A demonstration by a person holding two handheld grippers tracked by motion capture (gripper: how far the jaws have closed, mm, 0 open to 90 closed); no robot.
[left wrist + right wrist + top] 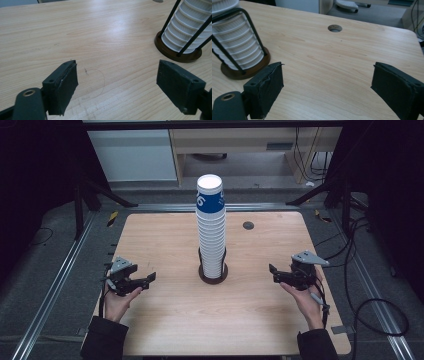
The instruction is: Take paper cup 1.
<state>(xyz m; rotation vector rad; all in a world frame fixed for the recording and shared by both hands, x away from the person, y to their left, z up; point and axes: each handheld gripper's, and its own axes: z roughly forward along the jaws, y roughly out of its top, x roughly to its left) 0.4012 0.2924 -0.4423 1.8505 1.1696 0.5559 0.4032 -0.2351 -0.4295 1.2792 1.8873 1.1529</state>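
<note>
A tall stack of white paper cups (211, 227), its top cup banded blue, stands upright in a dark round holder (213, 275) with thin black rods at the table's middle. My left gripper (145, 280) rests in a hand at the left, jaws open and pointing right toward the holder, nothing between them. In the left gripper view the cup stack (186, 27) sits at the upper right. My right gripper (274, 273) is held at the right, open, pointing left, and empty. The right gripper view has the cup stack (234, 45) at the upper left.
The wooden table (170, 320) has a round cable hole (248, 225) behind and right of the stack. Metal rails run along both sides of the table, and cables trail on the floor at the right. White cabinets stand beyond the far edge.
</note>
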